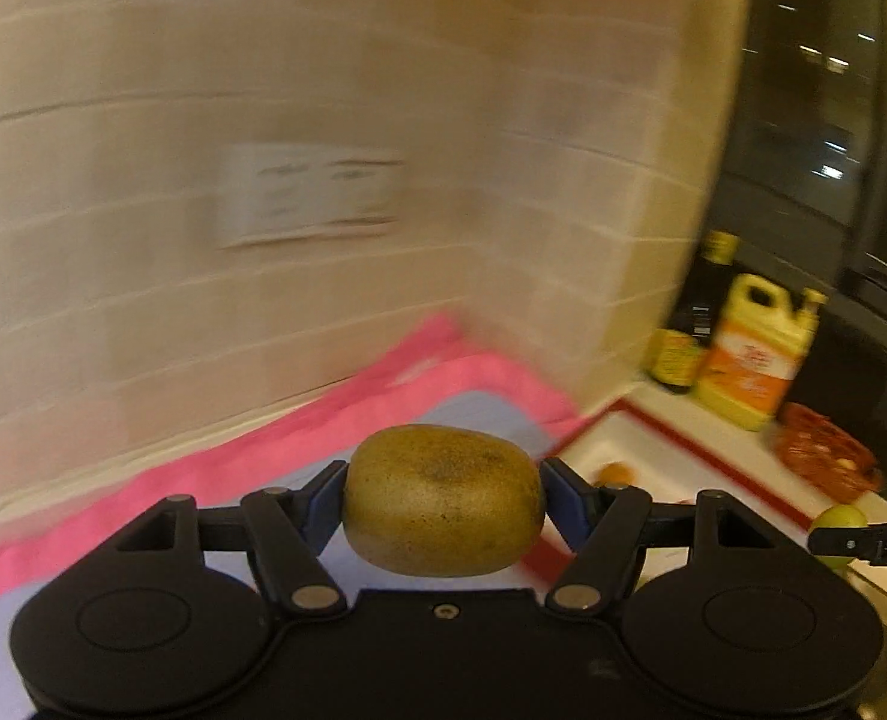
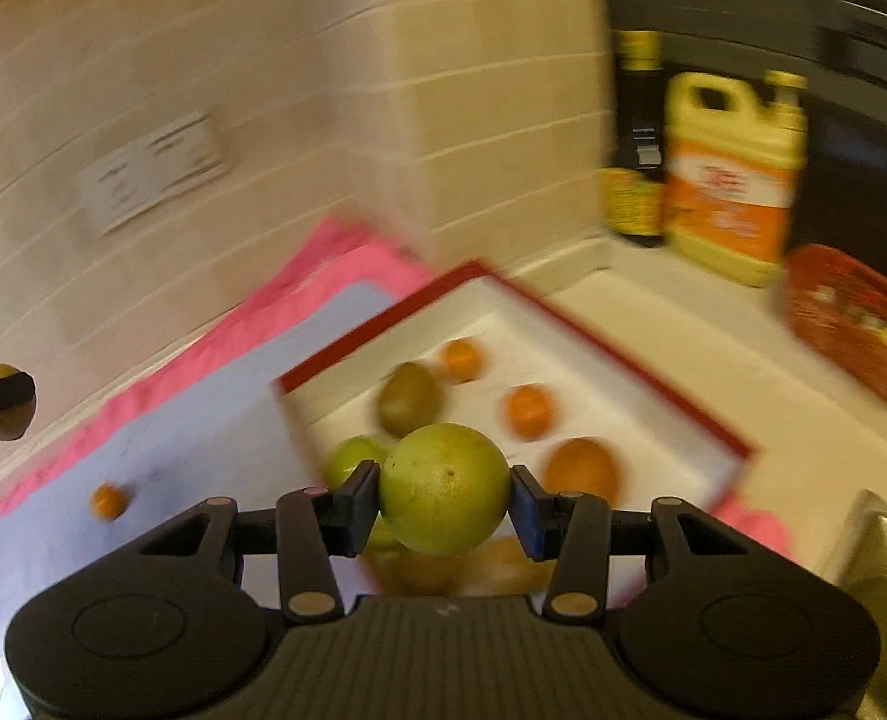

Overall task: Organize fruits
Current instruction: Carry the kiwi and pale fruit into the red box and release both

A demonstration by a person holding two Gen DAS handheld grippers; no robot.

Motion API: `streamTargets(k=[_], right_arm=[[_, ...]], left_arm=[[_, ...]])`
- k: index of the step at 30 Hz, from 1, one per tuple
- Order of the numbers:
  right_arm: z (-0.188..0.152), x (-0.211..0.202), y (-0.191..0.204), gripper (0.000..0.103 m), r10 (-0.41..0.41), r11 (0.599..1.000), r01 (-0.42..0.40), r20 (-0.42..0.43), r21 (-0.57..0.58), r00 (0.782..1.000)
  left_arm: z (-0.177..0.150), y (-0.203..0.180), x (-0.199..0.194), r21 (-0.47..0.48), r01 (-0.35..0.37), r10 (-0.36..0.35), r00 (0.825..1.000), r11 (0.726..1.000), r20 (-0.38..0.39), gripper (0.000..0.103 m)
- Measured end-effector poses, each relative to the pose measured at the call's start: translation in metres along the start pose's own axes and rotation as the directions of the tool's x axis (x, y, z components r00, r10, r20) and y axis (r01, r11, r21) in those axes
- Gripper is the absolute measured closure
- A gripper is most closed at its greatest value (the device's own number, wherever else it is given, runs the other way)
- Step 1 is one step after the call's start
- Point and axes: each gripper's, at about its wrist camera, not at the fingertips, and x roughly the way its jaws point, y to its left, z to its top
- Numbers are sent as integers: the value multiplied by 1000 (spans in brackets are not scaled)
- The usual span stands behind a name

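The left tool (image 1: 443, 501) pinched a kiwi (image 1: 443, 498) across its long axis, 1 blue pad on each blunt end, with the fruit hanging clear above the lavender mat (image 1: 485, 420). Its fuzzy brown skin probably gave the pads good friction, but the flesh underneath was likely soft, so a firm squeeze could bruise it; the end-to-end hold looked sound.

The right tool (image 2: 443, 495) was clamped on a green citrus (image 2: 443, 489), its pads on opposite sides at the widest part. This fruit seemed firmer and heavier than the kiwi, with a smooth, slightly waxy rind that could roll or slip if the pads sat off the middle. It was held up over the near corner of the red-rimmed white tray (image 2: 641, 354).

Below and beyond it, the tray held another kiwi (image 2: 410, 399), a second green fruit (image 2: 353, 459) and 3 oranges (image 2: 527, 411), all loose and apart. 1 small orange (image 2: 107, 501) lay alone on the mat, bordered by a pink cloth (image 2: 251, 324).

Further back on the bench stood a yellow jug (image 2: 734, 180), a dark bottle (image 2: 638, 90) and a red basket (image 2: 851, 318), against a tiled wall (image 2: 263, 60). The pictures were blurred, so finer detail could not be told.
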Motion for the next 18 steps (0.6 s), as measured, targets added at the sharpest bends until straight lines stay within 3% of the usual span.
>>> streamTargets(k=[9, 15, 18], right_arm=[[31, -4, -65, 55, -56, 995, 51, 56, 85, 997], [38, 21, -65, 55, -18, 997, 17, 9, 70, 1000], [33, 43, -48, 55, 37, 997, -35, -43, 62, 998]], left_arm=[[26, -92, 72, 117, 183, -177, 983, 976, -58, 21], [34, -124, 132, 111, 257, -240, 960, 960, -140, 21], [34, -129, 170, 67, 297, -277, 936, 952, -217, 21]])
